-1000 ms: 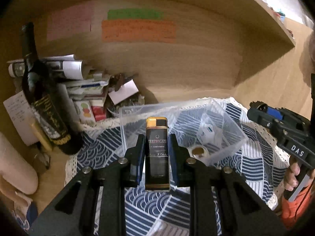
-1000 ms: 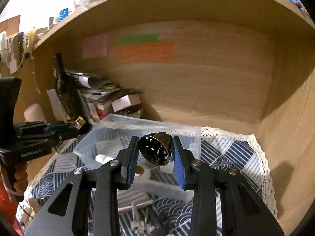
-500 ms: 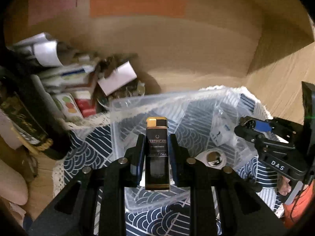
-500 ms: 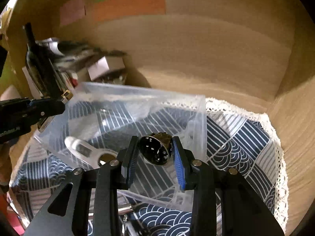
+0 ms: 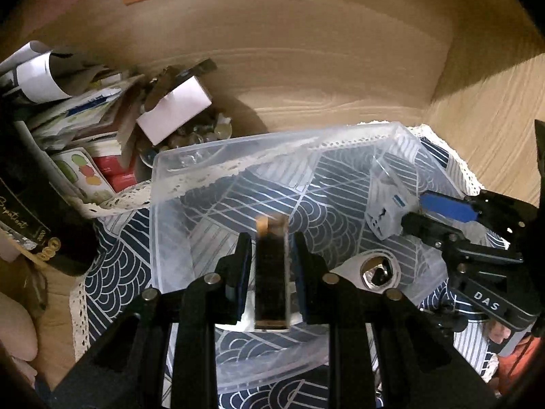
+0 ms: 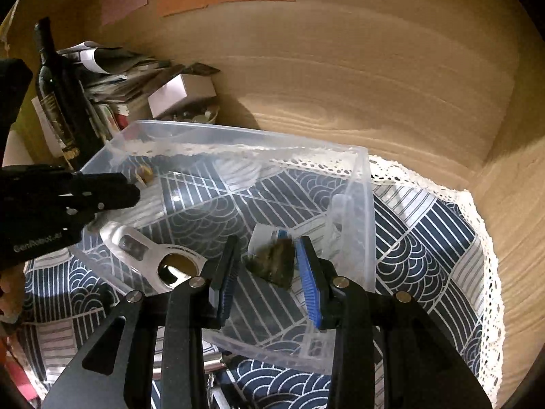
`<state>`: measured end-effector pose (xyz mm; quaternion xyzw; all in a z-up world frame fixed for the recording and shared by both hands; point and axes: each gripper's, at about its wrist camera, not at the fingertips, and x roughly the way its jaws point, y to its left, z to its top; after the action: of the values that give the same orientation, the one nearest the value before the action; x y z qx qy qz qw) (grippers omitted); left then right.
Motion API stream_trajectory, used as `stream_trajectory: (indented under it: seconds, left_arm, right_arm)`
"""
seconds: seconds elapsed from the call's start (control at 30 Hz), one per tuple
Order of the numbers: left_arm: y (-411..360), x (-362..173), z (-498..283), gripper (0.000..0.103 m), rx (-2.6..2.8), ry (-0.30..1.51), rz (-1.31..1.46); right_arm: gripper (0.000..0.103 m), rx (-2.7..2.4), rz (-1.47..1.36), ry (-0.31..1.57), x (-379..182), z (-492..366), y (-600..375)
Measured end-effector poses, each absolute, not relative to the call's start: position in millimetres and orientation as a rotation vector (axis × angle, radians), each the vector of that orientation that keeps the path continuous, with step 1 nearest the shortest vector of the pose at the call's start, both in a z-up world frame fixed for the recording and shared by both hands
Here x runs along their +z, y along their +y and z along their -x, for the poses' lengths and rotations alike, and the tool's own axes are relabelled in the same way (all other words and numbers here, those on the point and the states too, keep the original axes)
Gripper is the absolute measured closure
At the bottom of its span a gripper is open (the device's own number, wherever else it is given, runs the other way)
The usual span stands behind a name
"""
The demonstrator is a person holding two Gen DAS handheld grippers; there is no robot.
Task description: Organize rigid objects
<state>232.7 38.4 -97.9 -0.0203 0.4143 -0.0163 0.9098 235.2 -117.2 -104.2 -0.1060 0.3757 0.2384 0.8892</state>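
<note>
Left wrist view looks down into a clear plastic bin (image 5: 163, 184) that sits on a blue-and-white wave-patterned cloth (image 5: 112, 262). The left gripper (image 5: 269, 266) has its fingers parted, with gaps on both sides of a black lighter with a gold cap (image 5: 270, 272) that stands between them, blurred, over the bin floor. Whether the lighter still touches either finger I cannot tell. In the bin lie a white bottle opener (image 5: 378, 272) with a shiny round end and a small white packet (image 5: 385, 211) near the right wall. The right gripper (image 5: 419, 211) enters this view from the right with its blue pad showing.

Right wrist view shows what the other misses: the right gripper (image 6: 267, 269) with its fingers spread wide, and a dark, roundish metal piece (image 6: 272, 266) between them, blurred, clear of the left finger and close to the right one, inside the bin (image 6: 361, 204) by its right wall. The opener (image 6: 160, 259) lies to the left. The left gripper (image 6: 133, 191) reaches in from the left, the lighter's gold cap (image 6: 144, 172) just visible at its tip. A dark wine bottle (image 6: 58, 95) stands behind a stack of papers and boxes (image 6: 129, 78) at the back left.
</note>
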Motion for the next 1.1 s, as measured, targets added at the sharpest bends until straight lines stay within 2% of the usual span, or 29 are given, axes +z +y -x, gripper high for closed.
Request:
stream_trajectory:
  seconds: [0.17,0.27,0.43,0.53,0.63,0.87,1.1]
  left_arm:
    - [34.7,-90.2,-227.1,0.077,-0.037,0.839,0.04]
    - [33.2,-80.2,-216.9,0.066,-0.027,0.807,0.033]
    - [28.1,-60.3,-192.7,0.043,-0.025,0.731,0.016]
    - [23.2,-52.6,-178.3,0.035,-0.025,0.701,-0.001]
    - [17.6,-50.9,-165.6,0.028,-0.043,0.698,-0.008]
    - [0.4,-65.5,-141.4,0.024,-0.064,0.711,-0.069]
    - [-18.4,-97.4,-136.2,0.024,-0.132,0.79,-0.091]
  right_arm:
    - [0.065,0.507,0.216,0.742,-91.2,-224.4,-118.2]
    - [0.059,0.512,0.216,0.701,-78.6,-213.3,-121.3]
    - [0.048,0.517,0.206,0.622,-56.1,-192.8,-132.2]
    - [0.043,0.512,0.198,0.586,-46.7,-180.5,-140.7]
    - [0.042,0.511,0.192,0.574,-43.7,-172.0,-147.1]
    - [0.037,0.483,0.178,0.6,-55.7,-155.4,-165.5]
    - [0.037,0.473,0.173,0.709,-88.9,-149.9,-176.4]
